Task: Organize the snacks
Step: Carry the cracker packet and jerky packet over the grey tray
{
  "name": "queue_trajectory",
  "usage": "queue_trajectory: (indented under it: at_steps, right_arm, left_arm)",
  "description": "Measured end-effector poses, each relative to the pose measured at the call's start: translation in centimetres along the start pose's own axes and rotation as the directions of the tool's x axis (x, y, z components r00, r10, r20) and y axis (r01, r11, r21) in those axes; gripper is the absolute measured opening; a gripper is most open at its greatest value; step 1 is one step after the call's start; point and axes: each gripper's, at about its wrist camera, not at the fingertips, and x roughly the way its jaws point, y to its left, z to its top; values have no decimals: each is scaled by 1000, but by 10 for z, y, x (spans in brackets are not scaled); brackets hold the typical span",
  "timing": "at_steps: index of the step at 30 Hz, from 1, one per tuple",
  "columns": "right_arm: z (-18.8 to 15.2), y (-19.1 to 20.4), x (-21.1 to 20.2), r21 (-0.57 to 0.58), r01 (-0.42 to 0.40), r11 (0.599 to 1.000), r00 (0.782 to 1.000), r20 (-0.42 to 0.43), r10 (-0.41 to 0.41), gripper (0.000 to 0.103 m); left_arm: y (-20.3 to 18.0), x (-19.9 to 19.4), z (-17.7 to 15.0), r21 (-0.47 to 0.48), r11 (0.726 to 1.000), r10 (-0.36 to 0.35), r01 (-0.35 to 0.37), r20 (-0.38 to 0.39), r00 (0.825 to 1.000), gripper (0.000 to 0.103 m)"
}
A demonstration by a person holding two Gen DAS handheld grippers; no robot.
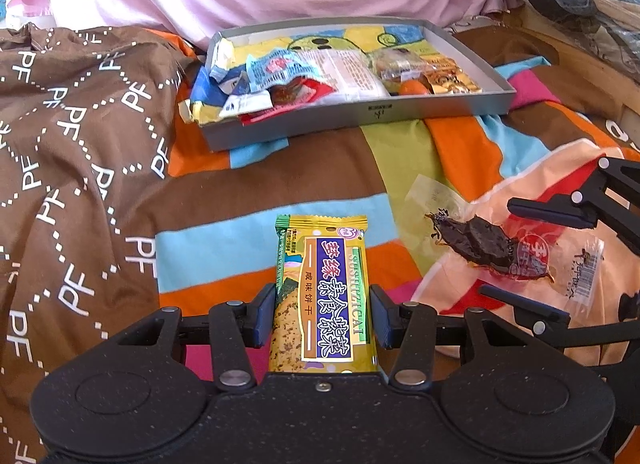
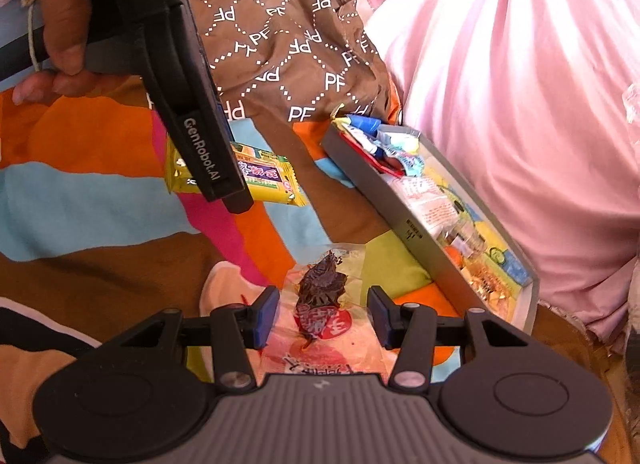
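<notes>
On a bed with a striped multicoloured sheet (image 1: 280,192), the left gripper (image 1: 323,314) has both pads against the sides of a yellow cracker packet (image 1: 324,296), gripping it, probably for transfer. The right gripper (image 2: 322,316) is spread open around a clear packet of dark dried snack (image 2: 322,292), not yet pinching it. Ahead lies a shallow grey box lid (image 1: 372,114), used as a tray and already holding assorted wrapped snacks. A brown "PF" quilt (image 1: 72,152) sits beside it. The cracker packet's near end is hidden behind the gripper body; most tray snacks are too small to identify.
</notes>
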Motion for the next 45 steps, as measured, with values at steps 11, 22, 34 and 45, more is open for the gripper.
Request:
queue_trajectory:
  at_steps: [11,22,34,45]
  right_arm:
    - [7,-17,5,-51,121,991,991,57,-118,52]
    - [12,-39,19,-94,253,963,965,98,-244,53]
    - [27,-93,53,-44,412,910,909,94,-407,53]
    - [23,-138,103,-33,505,863,863,3,-505,53]
  left_arm:
    - [2,-9,30,-20,1000,4,-2,92,996,50]
    - [0,-18,72,-37,999,-3,11,222,975,50]
    - [-14,-2,128,-37,999,13,-1,336,942,50]
    - [-20,50,174,-156,987,86,-32,352,932,50]
